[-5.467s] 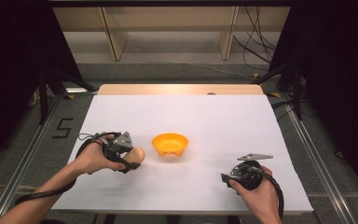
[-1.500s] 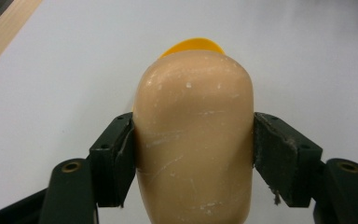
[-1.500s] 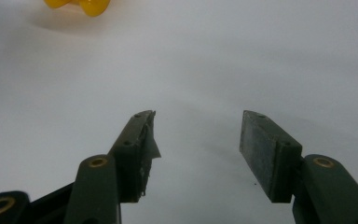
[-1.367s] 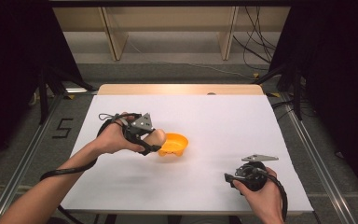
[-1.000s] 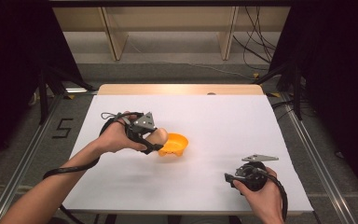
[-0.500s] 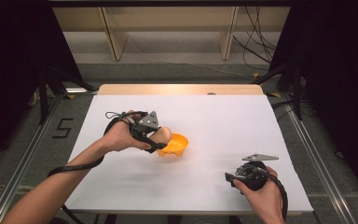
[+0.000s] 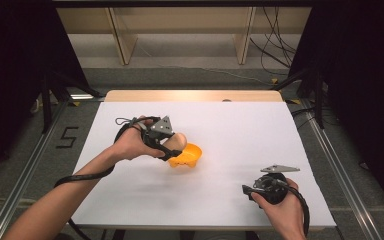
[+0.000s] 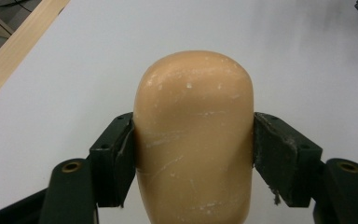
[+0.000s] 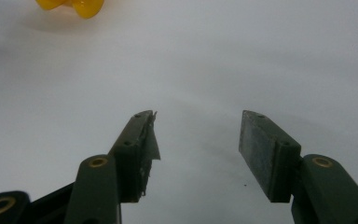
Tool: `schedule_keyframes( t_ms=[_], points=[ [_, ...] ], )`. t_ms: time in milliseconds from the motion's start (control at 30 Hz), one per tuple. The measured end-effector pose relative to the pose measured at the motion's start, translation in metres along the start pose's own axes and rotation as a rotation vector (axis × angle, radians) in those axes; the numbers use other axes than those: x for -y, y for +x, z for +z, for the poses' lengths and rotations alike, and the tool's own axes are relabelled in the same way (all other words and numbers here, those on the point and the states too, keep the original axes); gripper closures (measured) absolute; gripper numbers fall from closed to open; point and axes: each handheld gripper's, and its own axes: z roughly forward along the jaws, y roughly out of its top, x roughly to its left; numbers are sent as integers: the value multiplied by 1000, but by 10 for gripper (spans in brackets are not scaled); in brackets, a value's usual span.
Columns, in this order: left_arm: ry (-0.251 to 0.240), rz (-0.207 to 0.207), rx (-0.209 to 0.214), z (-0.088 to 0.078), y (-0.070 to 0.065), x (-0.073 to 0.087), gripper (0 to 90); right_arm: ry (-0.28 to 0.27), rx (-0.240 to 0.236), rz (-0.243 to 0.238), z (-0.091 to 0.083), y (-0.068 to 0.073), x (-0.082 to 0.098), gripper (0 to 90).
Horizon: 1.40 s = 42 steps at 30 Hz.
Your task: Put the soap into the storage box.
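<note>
From above, the left gripper [image 7: 172,146] was clamped on a tan, egg-like thing [image 7: 179,140], held right at the near-left rim of the orange bowl [image 7: 190,155] mid-table. Nothing else sat on the white table [image 7: 240,130], just the wooden strip [image 7: 195,95] along its far edge. The right gripper [image 7: 249,189] rested well off toward the near right corner.

Left gripper view: both pads [image 8: 121,158] pressed tight on the egg [image 8: 193,140], which blocked most of the view ahead.

Right gripper view: jaws spread wide with nothing between, bare tabletop ahead, the bowl [image 9: 72,6] peeking in at top left.
</note>
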Motion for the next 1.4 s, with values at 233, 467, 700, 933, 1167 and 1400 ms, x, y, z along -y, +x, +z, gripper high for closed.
schedule_keyframes(
  t_ms=[233, 467, 700, 933, 1167, 1400],
  points=[
    [-25, -36, 8, 7, -1, 0, 331, 16, 8, 30, 0, 2, 1, 460],
    [-26, -23, 19, 15, 0, 1, 331, 5, 0, 7, 0, 0, 1, 459],
    [-18, -41, 21, 19, 2, 3, 331, 5, 7, 2, 1, 1, 1, 458],
    [-19, -52, 22, 22, 1, 3, 331, 1, 4, -1, 1, 0, 1, 457],
    [-10, -49, 25, 26, 2, 3, 331, 0, 9, -4, 1, 0, 1, 458],
    [-2, -36, 24, 30, 3, 2, 331, 1, 4, -5, 1, 0, 1, 458]
  ],
)
